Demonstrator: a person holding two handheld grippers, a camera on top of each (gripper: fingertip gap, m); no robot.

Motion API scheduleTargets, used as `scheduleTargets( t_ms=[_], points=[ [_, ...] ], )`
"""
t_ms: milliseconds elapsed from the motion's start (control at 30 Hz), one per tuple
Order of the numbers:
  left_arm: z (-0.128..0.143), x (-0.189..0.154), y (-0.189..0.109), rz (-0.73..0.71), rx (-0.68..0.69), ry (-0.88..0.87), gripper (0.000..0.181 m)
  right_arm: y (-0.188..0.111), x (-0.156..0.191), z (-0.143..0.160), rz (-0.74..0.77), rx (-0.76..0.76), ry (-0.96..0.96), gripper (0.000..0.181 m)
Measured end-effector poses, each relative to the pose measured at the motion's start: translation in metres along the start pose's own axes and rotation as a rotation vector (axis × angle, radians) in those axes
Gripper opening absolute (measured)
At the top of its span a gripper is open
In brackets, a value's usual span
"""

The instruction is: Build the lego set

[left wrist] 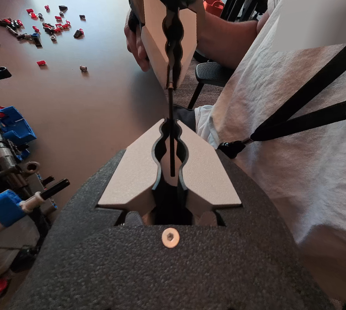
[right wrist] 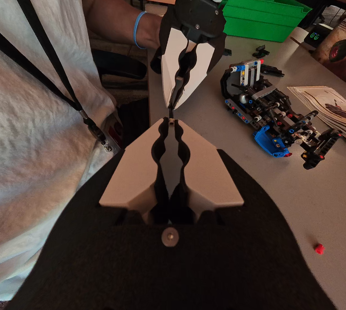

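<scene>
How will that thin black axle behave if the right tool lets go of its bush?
Probably stiff: the black axle spans straight between the left tool and the right tool. Looks light, and round enough to roll on the table. The small bush may slide off.

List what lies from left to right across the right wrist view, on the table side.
Left gripper holding a black axle → partly built blue and black lego vehicle → instruction booklet; green bins stand behind.
</scene>
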State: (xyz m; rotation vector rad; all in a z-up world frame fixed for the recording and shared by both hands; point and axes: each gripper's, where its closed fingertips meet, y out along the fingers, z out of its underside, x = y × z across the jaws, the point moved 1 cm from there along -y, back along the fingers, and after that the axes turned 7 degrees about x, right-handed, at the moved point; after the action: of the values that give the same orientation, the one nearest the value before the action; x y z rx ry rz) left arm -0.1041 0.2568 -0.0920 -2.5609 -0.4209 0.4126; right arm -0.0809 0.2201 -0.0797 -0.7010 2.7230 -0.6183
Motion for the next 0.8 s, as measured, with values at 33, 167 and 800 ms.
scheduleTargets(
  t_ms=[33,167,800],
  points=[
    [0.000,0.000,0.001,0.001,0.004,0.000,0.002,0.000,0.000,-0.001,-0.008,-0.010,0.011,0.006],
    [0.000,0.001,0.000,-0.001,-0.002,-0.007,0.002,0.001,0.000,0.000,-0.013,-0.013,0.029,0.006],
    [0.016,0.012,0.004,-0.332,0.112,0.243,0.016,-0.006,-0.006,0.000,-0.017,-0.058,0.090,0.005]
  ],
)
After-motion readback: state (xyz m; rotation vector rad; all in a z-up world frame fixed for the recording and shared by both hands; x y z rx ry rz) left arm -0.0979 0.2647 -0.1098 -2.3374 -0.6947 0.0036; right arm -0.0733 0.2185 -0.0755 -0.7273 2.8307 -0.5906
